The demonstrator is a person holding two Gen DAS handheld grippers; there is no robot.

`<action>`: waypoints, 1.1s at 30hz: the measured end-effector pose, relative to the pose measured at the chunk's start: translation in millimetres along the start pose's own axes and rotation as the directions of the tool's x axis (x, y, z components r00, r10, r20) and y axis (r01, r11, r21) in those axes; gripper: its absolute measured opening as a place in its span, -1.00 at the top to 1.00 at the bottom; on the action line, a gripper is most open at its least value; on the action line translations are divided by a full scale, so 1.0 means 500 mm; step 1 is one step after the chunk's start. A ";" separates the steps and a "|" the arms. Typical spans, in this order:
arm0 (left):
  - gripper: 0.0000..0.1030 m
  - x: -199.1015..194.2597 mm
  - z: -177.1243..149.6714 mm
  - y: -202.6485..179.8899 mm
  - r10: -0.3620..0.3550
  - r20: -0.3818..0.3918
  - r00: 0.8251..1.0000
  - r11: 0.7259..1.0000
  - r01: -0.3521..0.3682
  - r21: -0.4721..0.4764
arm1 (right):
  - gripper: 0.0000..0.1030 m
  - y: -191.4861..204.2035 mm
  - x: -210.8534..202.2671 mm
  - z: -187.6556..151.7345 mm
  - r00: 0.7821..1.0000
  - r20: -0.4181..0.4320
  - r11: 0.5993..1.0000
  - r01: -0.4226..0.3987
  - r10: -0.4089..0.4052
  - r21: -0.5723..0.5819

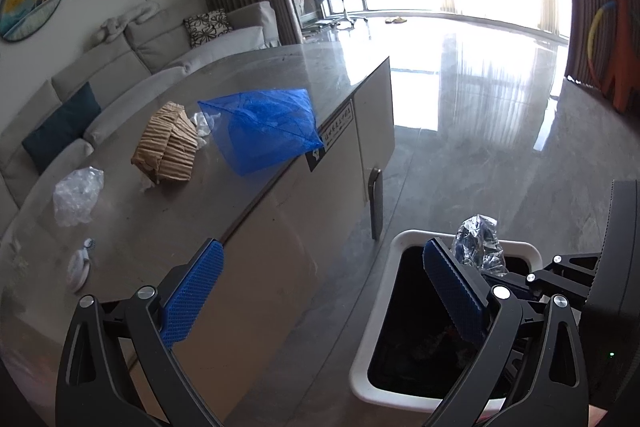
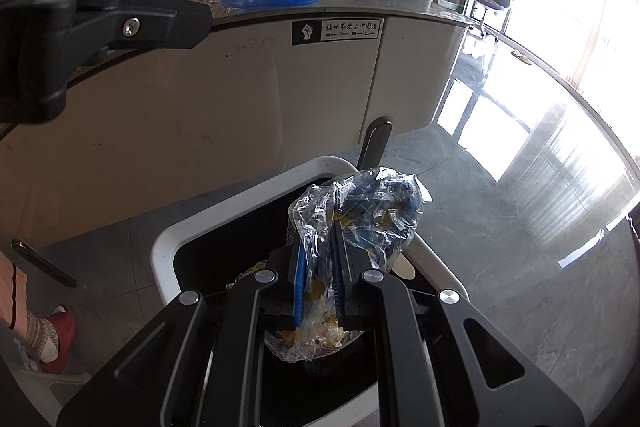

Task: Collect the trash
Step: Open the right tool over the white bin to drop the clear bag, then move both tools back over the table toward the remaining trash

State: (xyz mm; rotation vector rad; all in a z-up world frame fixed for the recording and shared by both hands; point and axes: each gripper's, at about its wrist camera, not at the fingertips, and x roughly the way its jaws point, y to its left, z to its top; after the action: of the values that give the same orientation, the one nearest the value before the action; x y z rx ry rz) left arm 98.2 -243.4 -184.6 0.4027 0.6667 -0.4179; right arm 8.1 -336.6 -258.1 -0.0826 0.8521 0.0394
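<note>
A white trash bin (image 1: 404, 241) with a black inside stands on the floor beside the table; it also shows in the right wrist view (image 2: 176, 239). My right gripper (image 2: 320, 259) is shut on a crumpled clear plastic wrapper (image 2: 360, 211) and holds it over the bin's opening; the wrapper also shows in the left wrist view (image 1: 478, 243). My left gripper (image 1: 324, 291) is open and empty, straddling the table edge and the bin. On the table lie a blue mesh bag (image 1: 260, 125), a corrugated cardboard piece (image 1: 168, 147) and a clear plastic wad (image 1: 78, 195).
The grey table top (image 1: 168, 227) has a cream side panel (image 2: 240, 99) with a black sticker. A small white object (image 1: 78, 267) lies near the table's front. A sofa stands behind. The glossy floor (image 1: 480, 131) stretches right. A foot in a red slipper (image 2: 60, 339) is at left.
</note>
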 end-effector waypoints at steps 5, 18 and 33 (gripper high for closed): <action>-0.94 -0.004 0.001 0.001 0.008 0.002 1.000 1.000 -0.008 0.002 | -0.95 0.001 0.005 0.006 1.000 0.000 1.000 0.007 -0.007 0.003; -0.94 -0.035 -0.002 0.023 0.036 0.023 0.999 0.999 -0.036 0.001 | -0.91 0.001 -0.041 0.022 0.992 0.107 0.997 0.073 -0.071 -0.015; -0.94 -0.131 -0.036 0.241 0.185 0.081 0.979 0.977 -0.174 -0.124 | -0.91 0.108 -0.194 0.156 0.903 0.422 0.994 0.105 -0.081 -0.035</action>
State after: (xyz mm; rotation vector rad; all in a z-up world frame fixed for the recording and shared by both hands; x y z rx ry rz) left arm 101.7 -117.7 -127.2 0.3282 0.5563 -0.2231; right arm -0.9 -276.2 -137.0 -0.1622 0.4134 -0.0089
